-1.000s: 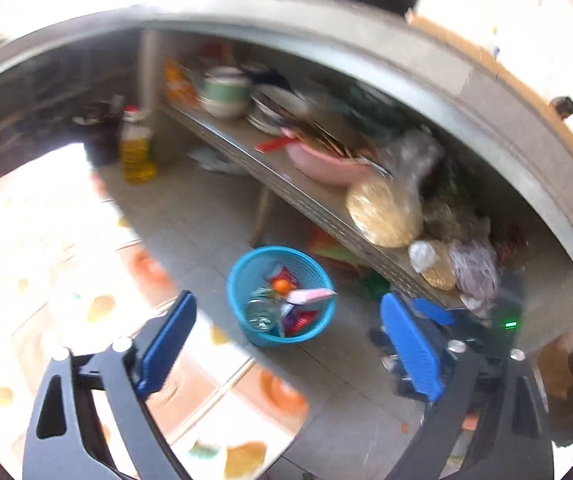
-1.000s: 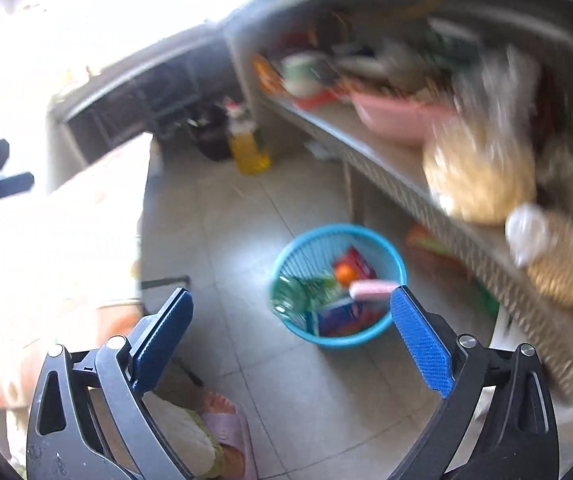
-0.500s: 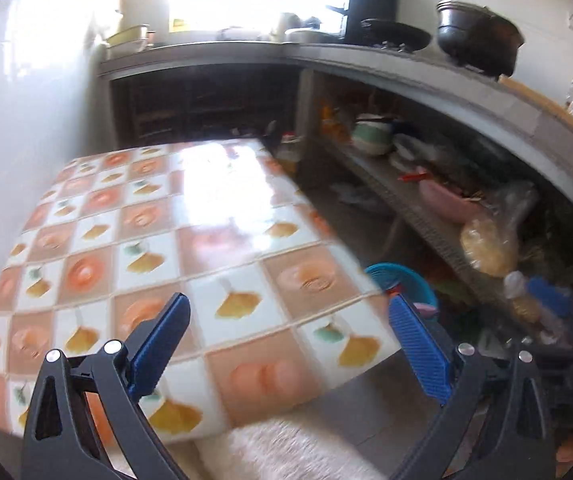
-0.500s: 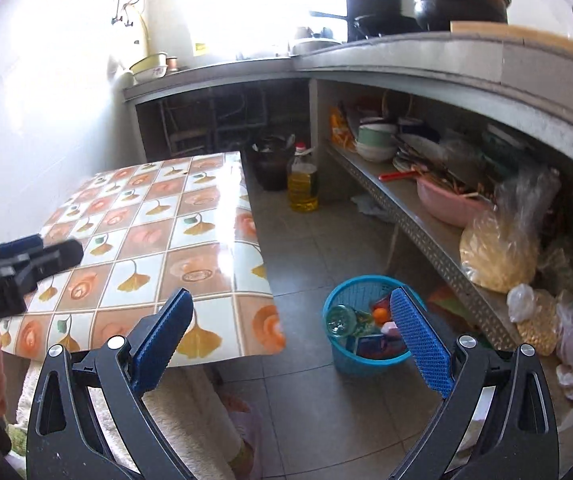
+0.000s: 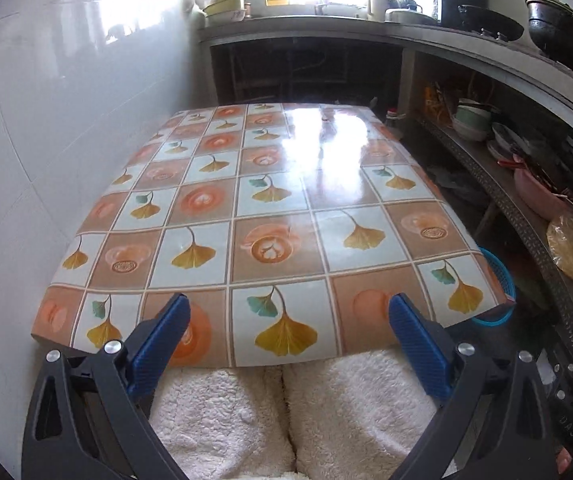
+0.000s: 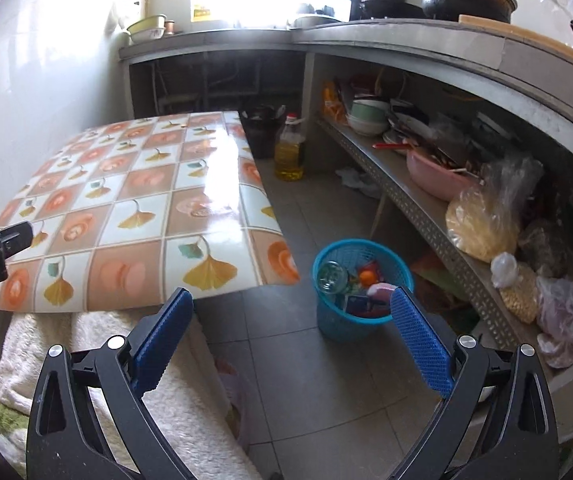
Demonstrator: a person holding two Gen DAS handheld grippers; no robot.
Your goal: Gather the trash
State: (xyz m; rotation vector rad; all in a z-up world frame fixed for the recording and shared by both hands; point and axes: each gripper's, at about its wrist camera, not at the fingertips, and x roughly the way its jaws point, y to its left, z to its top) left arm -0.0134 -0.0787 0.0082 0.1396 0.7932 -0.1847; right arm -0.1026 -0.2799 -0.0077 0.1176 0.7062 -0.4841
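Both held wide open and empty: left gripper [image 5: 288, 334] over the near edge of the patterned table [image 5: 270, 208], right gripper [image 6: 288, 330] above floor. Blue trash basket [image 6: 360, 278], holding litter, on floor beside the table's near right corner.

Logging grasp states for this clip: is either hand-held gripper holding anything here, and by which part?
Nothing is held. The left hand-held gripper and the right hand-held gripper both stand open with nothing between their fingers; the trash sits in the blue basket.
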